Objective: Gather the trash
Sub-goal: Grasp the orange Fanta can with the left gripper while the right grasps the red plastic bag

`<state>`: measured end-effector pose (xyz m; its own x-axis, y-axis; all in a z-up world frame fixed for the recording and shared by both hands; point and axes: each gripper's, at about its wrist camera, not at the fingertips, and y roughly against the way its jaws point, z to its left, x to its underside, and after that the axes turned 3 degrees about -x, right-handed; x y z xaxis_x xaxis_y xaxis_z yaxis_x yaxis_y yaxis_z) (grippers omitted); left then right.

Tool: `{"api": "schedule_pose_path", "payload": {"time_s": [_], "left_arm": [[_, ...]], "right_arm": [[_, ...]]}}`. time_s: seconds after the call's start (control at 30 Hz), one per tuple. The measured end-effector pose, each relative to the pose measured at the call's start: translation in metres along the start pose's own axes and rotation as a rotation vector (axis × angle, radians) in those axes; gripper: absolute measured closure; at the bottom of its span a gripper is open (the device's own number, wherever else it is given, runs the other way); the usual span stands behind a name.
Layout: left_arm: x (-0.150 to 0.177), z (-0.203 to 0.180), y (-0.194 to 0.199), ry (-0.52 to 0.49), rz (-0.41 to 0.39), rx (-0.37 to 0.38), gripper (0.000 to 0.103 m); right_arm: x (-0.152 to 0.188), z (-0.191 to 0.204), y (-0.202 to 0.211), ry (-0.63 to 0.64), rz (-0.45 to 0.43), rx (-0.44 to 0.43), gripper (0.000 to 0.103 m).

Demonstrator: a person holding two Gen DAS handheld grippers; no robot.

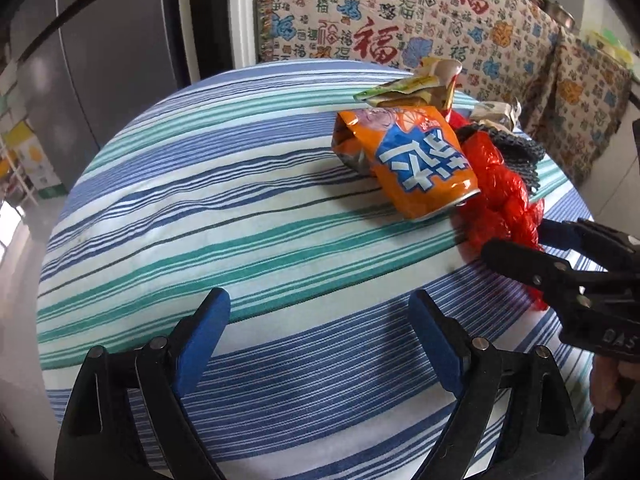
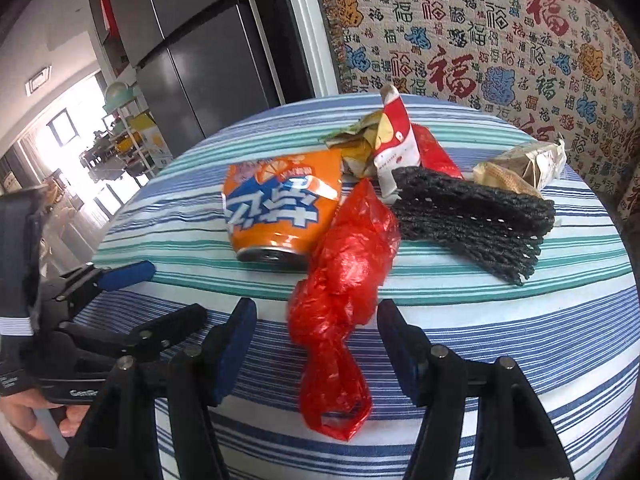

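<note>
Red plastic bag (image 2: pixel 340 280) lies crumpled on the striped tablecloth (image 2: pixel 500 340) beside the crushed orange can (image 2: pixel 276 212), its lower end between my right gripper (image 2: pixel 316 340) pads, untouched. I tilt both tools steeply down; my left gripper (image 1: pixel 320 320) gapes wide over bare cloth.
</note>
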<state>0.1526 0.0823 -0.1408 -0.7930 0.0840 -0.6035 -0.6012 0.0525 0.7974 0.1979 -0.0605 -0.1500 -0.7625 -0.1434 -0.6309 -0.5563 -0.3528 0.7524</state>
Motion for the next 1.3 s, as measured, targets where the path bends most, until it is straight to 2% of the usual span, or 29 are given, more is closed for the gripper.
{"api": "schedule_pose_path", "payload": {"time_s": [0.03,0.07,0.13,0.23,0.33,0.5,0.6,0.67,0.77,0.87,0.93,1.0,1.03,1.13,1.2,1.3], "left_arm": [[0.000,-0.001,0.000,-0.009,0.002,0.003,0.009],[0.000,-0.001,-0.001,-0.014,0.004,0.011,0.008],[-0.001,-0.001,-0.001,-0.019,0.007,0.034,0.003],[-0.002,0.001,-0.001,-0.033,0.009,0.070,0.002],[-0.012,0.005,0.000,-0.033,-0.004,0.158,0.002],[-0.043,0.003,0.013,0.018,-0.081,0.285,0.002],[-0.058,-0.017,0.010,-0.011,-0.091,0.281,0.003],[-0.067,-0.027,0.005,-0.016,-0.103,0.243,0.007],[-0.076,-0.033,-0.007,0.022,-0.077,0.248,0.021],[-0.077,-0.037,-0.019,0.017,-0.061,0.223,0.039],[-0.076,-0.035,-0.018,0.025,-0.078,0.243,0.052],[-0.076,-0.030,-0.009,0.031,-0.109,0.259,0.078],[-0.076,-0.029,-0.005,0.037,-0.112,0.265,0.081],[-0.067,-0.024,0.006,0.022,-0.125,0.244,0.082],[-0.059,-0.019,0.014,0.029,-0.118,0.264,0.083],[-0.044,-0.023,0.034,-0.016,-0.144,0.214,0.083]], "right_arm": [[0.001,-0.004,-0.001,0.004,0.008,0.018,0.070],[0.002,-0.008,0.001,0.002,0.012,0.040,0.071],[0.004,-0.020,0.013,-0.003,0.011,0.092,0.071],[0.010,-0.041,0.034,-0.013,0.027,0.159,0.071],[0.023,-0.060,0.050,-0.022,0.053,0.206,0.071],[0.040,-0.070,0.061,-0.005,0.072,0.235,0.068],[0.043,-0.068,0.060,0.022,0.078,0.253,0.066],[0.043,-0.066,0.059,0.024,0.078,0.254,0.063],[0.041,-0.064,0.058,0.031,0.067,0.255,0.058],[0.042,-0.060,0.059,0.054,0.049,0.264,0.053],[0.041,-0.060,0.060,0.061,0.041,0.265,0.052],[0.040,-0.064,0.060,0.056,0.036,0.269,0.052],[0.040,-0.067,0.060,0.051,0.035,0.271,0.052],[0.039,-0.074,0.063,0.025,0.028,0.272,0.052],[0.038,-0.079,0.066,-0.001,0.024,0.259,0.052],[0.037,-0.085,0.070,-0.033,0.013,0.247,0.052]]}}
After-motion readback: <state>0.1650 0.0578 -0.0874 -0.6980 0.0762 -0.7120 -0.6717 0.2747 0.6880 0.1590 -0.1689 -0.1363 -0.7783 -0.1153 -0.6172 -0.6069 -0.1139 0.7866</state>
